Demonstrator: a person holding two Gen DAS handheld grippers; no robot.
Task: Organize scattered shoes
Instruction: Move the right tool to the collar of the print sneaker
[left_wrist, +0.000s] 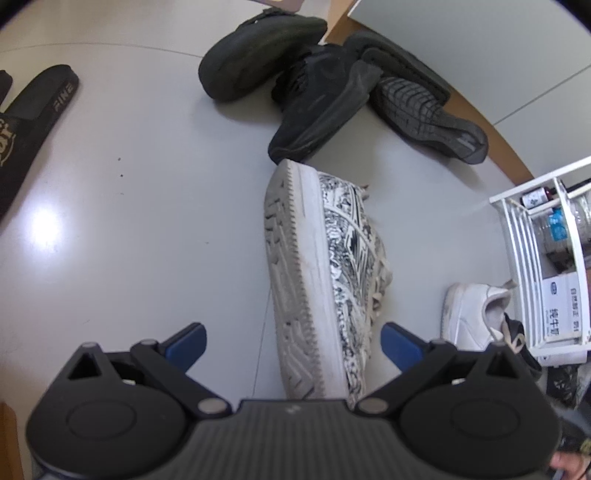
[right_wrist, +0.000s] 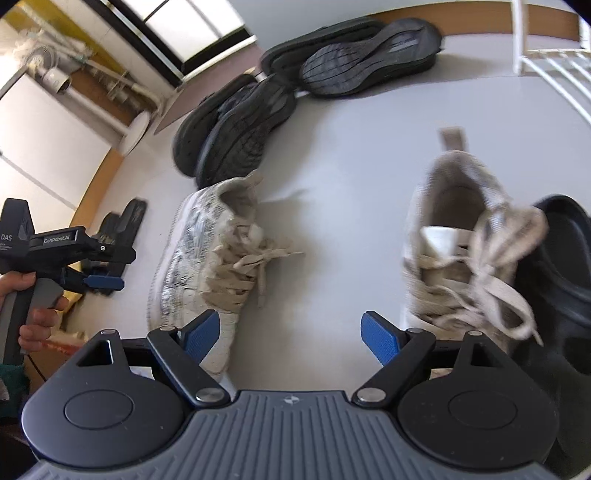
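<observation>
Left wrist view: left gripper, blue-padded, jaws spread wide and holding nothing, set either side of the heel end of the white low-top sneaker with black-and-white graphic print. Printed sneaker tipped on its side on the pale grey floor, grey toothed sole facing left, laces facing right. Just beyond the printed sneaker's toe: pile of black shoes, some overturned with tread showing, against the wooden skirting board. Well left of the printed sneaker: black slide sandal with gold lettering. Right of the printed sneaker: plain white sneaker, touching the foot of a white wire rack.

Right wrist view: right gripper, jaws likewise wide apart and empty, over bare floor between two shoes. Printed sneaker left of the gap, near the left blue pad; whether touching, cannot tell. Beige lace-up sneaker, upright and blurred, right of the gap, against a black clog-like shoe. Left of the printed sneaker: left gripper in a hand.
</observation>
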